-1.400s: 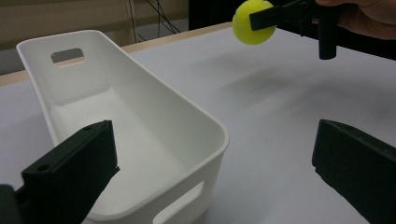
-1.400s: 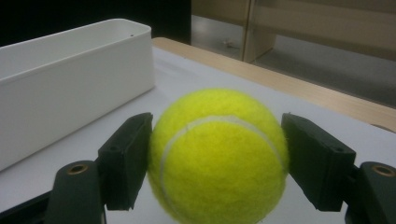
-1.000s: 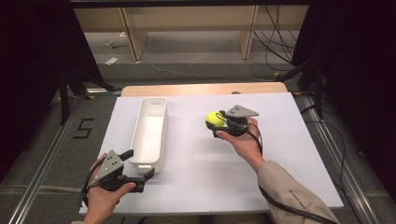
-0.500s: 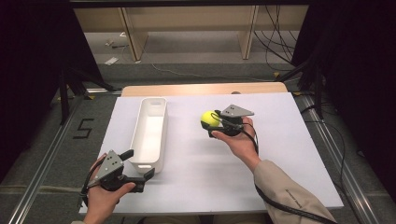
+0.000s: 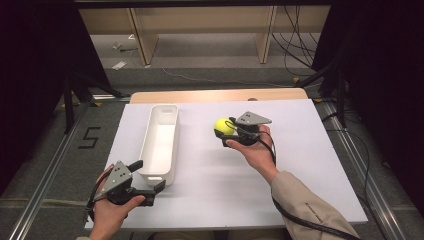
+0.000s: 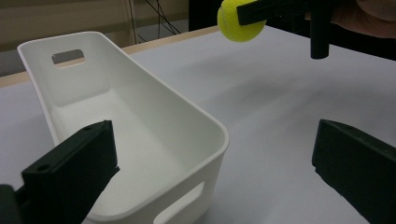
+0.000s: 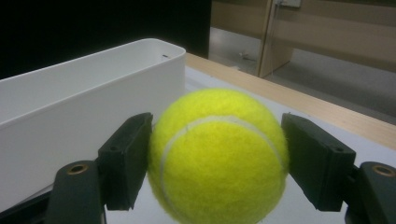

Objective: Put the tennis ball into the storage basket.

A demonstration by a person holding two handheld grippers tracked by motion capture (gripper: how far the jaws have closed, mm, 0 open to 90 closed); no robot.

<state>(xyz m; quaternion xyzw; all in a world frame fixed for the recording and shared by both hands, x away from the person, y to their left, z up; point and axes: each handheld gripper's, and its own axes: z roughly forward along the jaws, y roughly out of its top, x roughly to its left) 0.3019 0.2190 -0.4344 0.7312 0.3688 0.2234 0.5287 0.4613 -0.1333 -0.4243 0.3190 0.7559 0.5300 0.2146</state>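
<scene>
A yellow tennis ball (image 5: 223, 126) hangs above the white table, to the right of a long white bin (image 5: 172, 145). My right gripper (image 5: 226, 133) is shut on the ball. In the right gripper view the ball (image 7: 217, 156) sits squeezed between both black jaws, with the bin's wall (image 7: 93, 98) just behind it. At the bin's near end my left gripper (image 5: 148, 175) is open and holds nothing. The left gripper view looks along the bin's inside (image 6: 140, 126), which has nothing in it. The ball (image 6: 238, 25) shows high at the top of that view.
A white sheet (image 5: 300, 165) covers the table, with a wooden strip (image 5: 200, 96) along its far edge. Beyond it are a grey floor, wooden furniture legs and cables. Metal rails (image 5: 45, 180) run along both sides of the table.
My right gripper has carried the ball slightly to the left, toward the bin. My left gripper has stayed where it was.
</scene>
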